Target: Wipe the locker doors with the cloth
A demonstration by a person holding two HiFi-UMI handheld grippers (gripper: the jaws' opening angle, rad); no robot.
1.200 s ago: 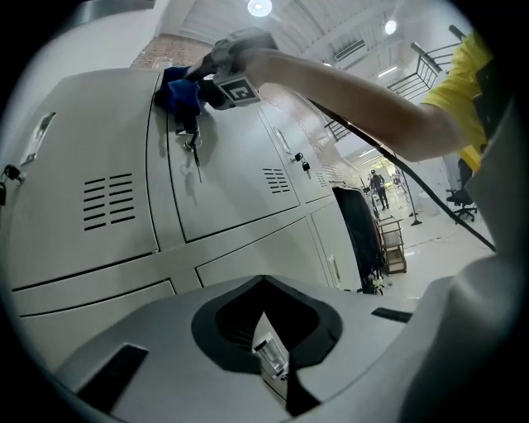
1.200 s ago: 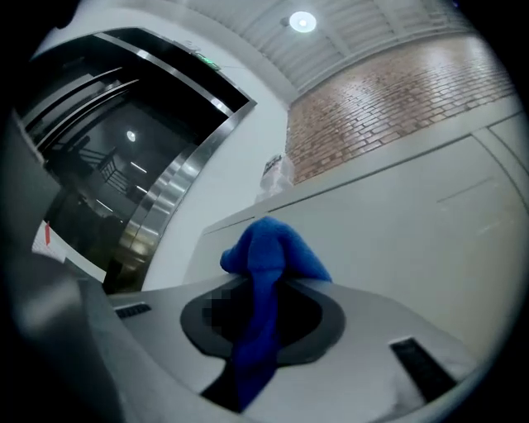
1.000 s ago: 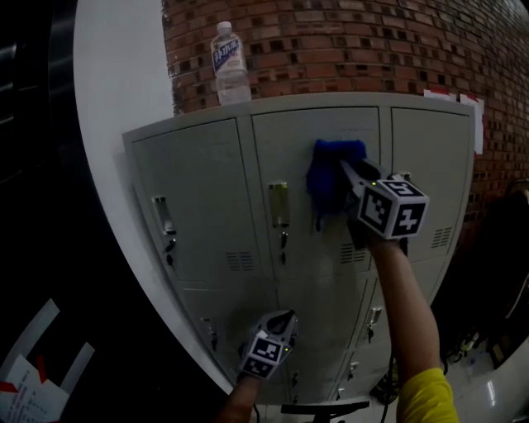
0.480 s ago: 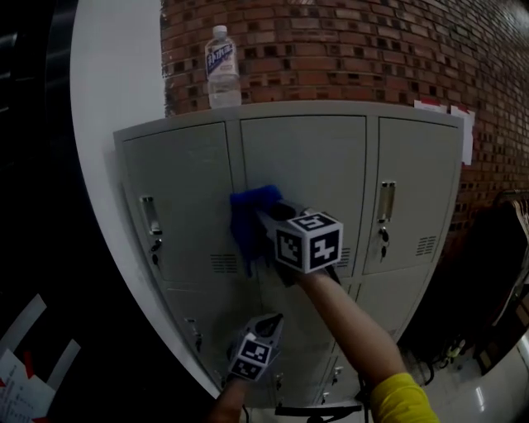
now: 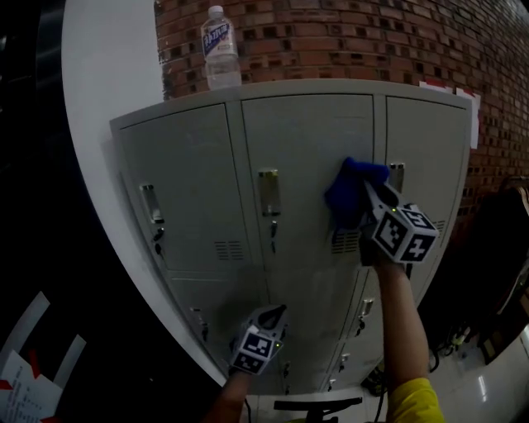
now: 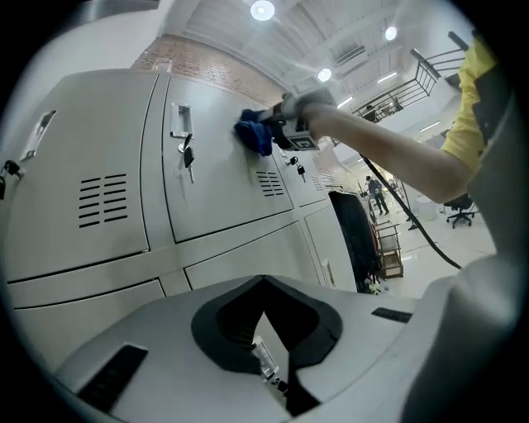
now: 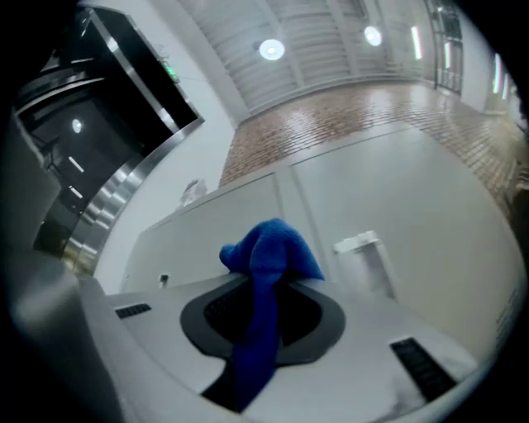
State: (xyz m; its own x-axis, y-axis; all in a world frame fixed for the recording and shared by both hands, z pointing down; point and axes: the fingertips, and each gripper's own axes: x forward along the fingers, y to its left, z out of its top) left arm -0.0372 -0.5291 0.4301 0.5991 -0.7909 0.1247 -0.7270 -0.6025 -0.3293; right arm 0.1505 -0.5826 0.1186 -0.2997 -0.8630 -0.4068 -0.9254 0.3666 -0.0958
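As the right gripper (image 5: 372,198) clamps it, the cloth (image 5: 351,190) points lengthwise at the locker door (image 5: 306,149). It has swept rightward from frame centre-left; the left gripper (image 5: 277,312) has jaws together.

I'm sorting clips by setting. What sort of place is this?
Probably a locker area in a large workplace or hall: a bank of grey metal lockers stands against a brick wall, a water bottle on top, and ceiling lights shine over an open floor beyond.

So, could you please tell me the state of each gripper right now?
Left gripper: closed, holding nothing.
Right gripper: closed on the blue cloth.
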